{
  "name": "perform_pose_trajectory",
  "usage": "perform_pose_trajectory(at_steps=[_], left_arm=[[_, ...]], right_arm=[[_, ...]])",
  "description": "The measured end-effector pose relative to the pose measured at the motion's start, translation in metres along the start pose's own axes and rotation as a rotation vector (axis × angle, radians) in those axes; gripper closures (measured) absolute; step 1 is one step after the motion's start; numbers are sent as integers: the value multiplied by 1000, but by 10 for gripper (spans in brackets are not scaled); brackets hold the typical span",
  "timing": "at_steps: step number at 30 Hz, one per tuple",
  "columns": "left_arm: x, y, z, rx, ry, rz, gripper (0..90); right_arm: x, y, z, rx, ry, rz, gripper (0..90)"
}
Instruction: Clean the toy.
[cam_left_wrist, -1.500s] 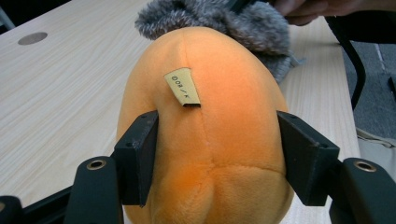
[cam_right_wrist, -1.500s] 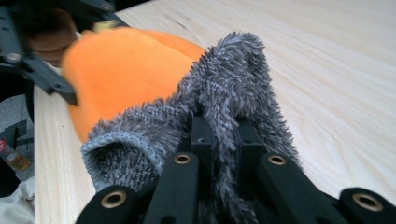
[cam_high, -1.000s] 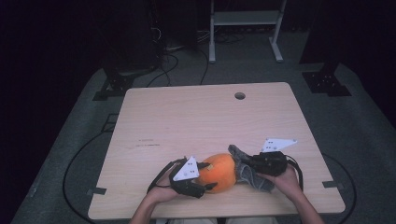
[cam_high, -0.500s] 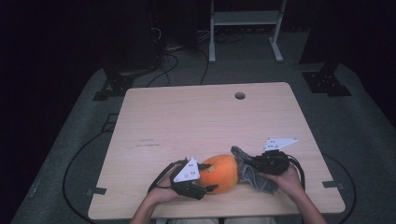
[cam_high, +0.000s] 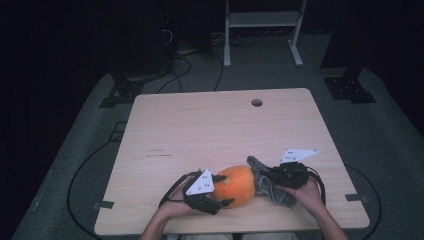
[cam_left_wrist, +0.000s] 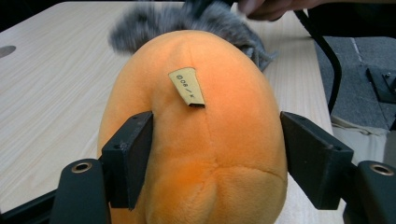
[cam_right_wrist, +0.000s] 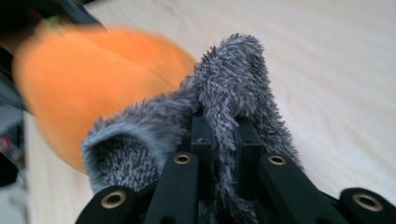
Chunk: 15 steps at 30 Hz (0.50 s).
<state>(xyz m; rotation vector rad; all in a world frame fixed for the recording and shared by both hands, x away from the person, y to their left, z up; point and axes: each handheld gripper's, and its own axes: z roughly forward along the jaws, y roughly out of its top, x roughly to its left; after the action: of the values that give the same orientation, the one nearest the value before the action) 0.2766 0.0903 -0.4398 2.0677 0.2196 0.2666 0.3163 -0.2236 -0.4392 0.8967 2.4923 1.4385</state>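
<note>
Jaws on the left gripper (cam_left_wrist: 215, 154) sit either side of the orange plush toy (cam_left_wrist: 196, 140): one flat black pad is dented into the fur, while the other stands just off it with a sliver of gap, so it's released rather than clamped. They've just been opening around the toy. Over on the right gripper (cam_right_wrist: 219, 135), the jaws are clenched tight on a fold of grey fuzzy cloth (cam_right_wrist: 224, 93), with shaggy pile sticking up between the pads.

The plush is rounded and egg-like, with short velvety fur, a seam running down the middle and a small tan fabric tag (cam_left_wrist: 187, 87) stitched on. That grey cloth is longer-haired and bristly, and it flops over against the end of the toy facing the right gripper.

From the high view, the toy (cam_high: 235, 185) lies near the front edge of the pale wood-grain counter (cam_high: 210, 125), between both hands, with the cloth (cam_high: 270, 182) touching it on the right gripper's side. A round cable hole (cam_high: 257, 102) sits near the far edge.

Compared with a second ago, the toy hasn't shifted, and the cloth looks bunched a bit closer to it.
</note>
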Motion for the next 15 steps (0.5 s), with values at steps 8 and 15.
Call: perform_pose_trajectory(at_steps=[8, 15], left_arm=[[0, 3, 1, -28, -9, -10, 268], [14, -2, -2, -10, -10, -132, 163]], right_arm=[[25, 17, -2, -69, 38, -95, 815], [10, 3, -5, -35, -11, -43, 815]])
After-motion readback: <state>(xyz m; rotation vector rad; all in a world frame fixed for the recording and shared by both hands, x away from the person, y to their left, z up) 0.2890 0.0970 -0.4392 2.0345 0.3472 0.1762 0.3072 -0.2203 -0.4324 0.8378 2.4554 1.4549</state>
